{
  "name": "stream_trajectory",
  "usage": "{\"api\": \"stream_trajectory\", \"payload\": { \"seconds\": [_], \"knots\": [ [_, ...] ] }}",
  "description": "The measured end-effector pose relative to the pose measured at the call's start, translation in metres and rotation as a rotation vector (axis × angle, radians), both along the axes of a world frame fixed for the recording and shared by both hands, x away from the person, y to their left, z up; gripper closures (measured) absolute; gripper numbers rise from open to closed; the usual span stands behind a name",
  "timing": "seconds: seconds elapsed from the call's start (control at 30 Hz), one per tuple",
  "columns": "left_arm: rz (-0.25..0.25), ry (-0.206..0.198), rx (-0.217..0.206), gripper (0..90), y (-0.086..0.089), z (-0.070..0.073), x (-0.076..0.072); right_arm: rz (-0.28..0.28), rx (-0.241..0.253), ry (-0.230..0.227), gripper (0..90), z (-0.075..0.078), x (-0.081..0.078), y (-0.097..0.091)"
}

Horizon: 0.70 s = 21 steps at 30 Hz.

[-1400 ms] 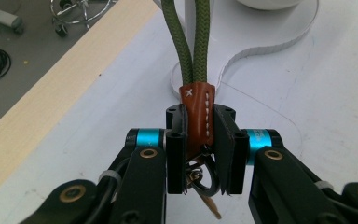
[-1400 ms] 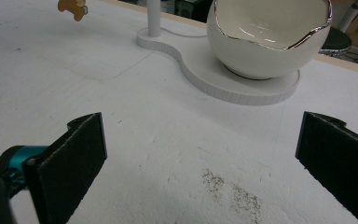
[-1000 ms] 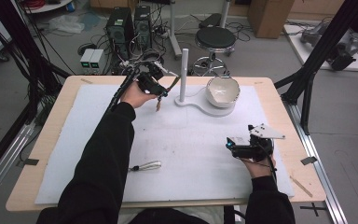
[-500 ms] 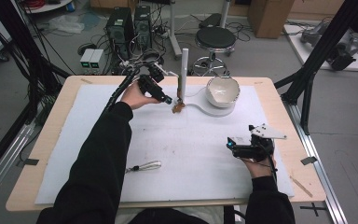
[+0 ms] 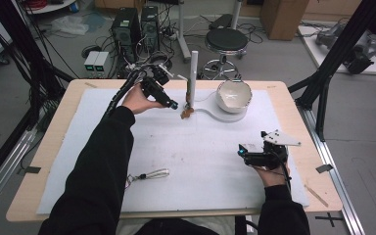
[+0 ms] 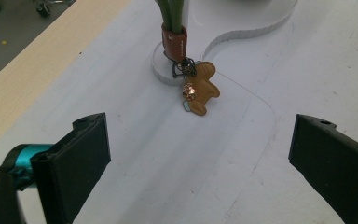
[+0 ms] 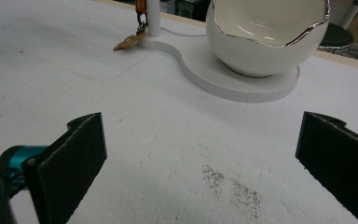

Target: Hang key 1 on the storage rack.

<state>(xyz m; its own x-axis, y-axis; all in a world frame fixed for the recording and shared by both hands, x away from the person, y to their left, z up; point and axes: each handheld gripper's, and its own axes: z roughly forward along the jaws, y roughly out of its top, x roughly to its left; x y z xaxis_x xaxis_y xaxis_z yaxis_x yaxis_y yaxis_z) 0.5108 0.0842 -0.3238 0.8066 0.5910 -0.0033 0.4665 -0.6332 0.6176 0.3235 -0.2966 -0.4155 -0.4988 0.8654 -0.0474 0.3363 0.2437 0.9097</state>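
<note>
One gingerbread keychain (image 6: 200, 88), one bowl (image 5: 233, 95), two open tools

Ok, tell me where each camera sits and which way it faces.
High view: above the person's side, facing forward and down on the table; both forearms and both tools show.
Left gripper view: rides the left tool, facing the keychain on the post.
Right gripper view: rides the right tool, facing the bowl.
All three share the keychain.
</note>
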Motion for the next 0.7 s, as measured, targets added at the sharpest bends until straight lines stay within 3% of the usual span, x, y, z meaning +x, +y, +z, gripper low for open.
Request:
{"api": "stream_trajectory", "payload": {
  "seconds": [0.2, 0.43, 0.7],
  "knots": [
    [-0.005, -0.025, -0.019, 5.7, 0.007, 0.000, -0.009, -0.002, 0.003, 0.001, 0.8, 0.000, 0.000, 0.000],
    [-0.001, -0.027, -0.035, 5.7, 0.019, -0.002, -0.019, -0.001, 0.004, 0.006, 0.8, 0.000, 0.000, 0.001],
    [0.020, -0.022, -0.044, 5.7, 0.039, -0.014, -0.034, 0.001, -0.005, 0.002, 0.8, 0.000, 0.000, 0.001]
  ]
}}
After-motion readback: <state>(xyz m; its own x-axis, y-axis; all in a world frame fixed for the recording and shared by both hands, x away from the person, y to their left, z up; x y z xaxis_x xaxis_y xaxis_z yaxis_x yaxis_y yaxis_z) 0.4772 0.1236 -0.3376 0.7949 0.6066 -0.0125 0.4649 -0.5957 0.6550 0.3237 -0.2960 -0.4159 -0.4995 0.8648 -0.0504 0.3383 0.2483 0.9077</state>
